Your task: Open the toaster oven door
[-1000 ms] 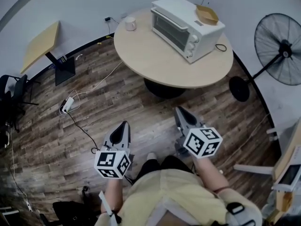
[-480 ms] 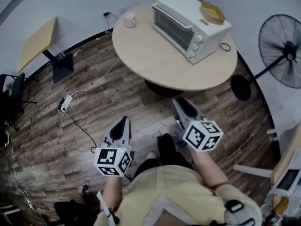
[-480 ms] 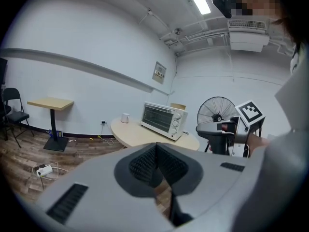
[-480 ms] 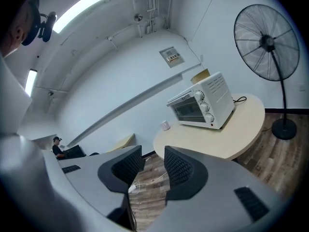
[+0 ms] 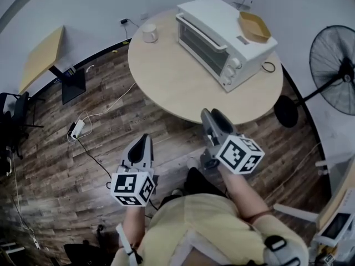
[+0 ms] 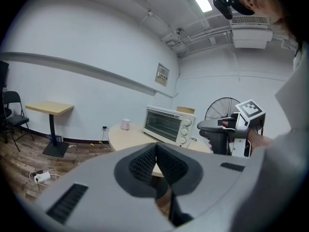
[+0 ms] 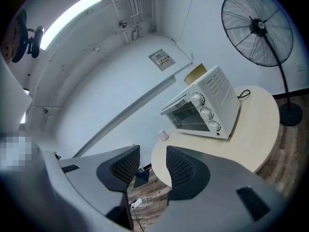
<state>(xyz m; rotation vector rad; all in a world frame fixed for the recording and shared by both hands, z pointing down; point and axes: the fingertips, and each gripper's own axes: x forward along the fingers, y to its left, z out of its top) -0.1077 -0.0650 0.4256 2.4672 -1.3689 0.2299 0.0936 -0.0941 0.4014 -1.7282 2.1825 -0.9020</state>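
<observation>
A white toaster oven (image 5: 222, 35) stands on the round beige table (image 5: 177, 82), its glass door closed and its knobs at the right end. It also shows in the left gripper view (image 6: 166, 124) and the right gripper view (image 7: 203, 112). My left gripper (image 5: 145, 140) hovers over the wood floor short of the table, jaws shut with the pads (image 6: 147, 161) meeting on nothing. At the table's near edge my right gripper (image 5: 211, 115) has just been opening its jaws; they stand open (image 7: 152, 164) with nothing between them. Both grippers are well apart from the oven.
A white mug (image 5: 150, 33) sits on the table left of the oven, and a cardboard tray (image 5: 254, 25) lies on the oven's top. A standing fan (image 5: 338, 65) is at the right. A small side table (image 5: 41, 54), a power strip (image 5: 76, 127) with cables and a chair (image 5: 11, 110) are at the left.
Both grippers have moved forward toward the table. The right gripper's jaws, shut a second ago, now stand apart. The oven door has stayed closed.
</observation>
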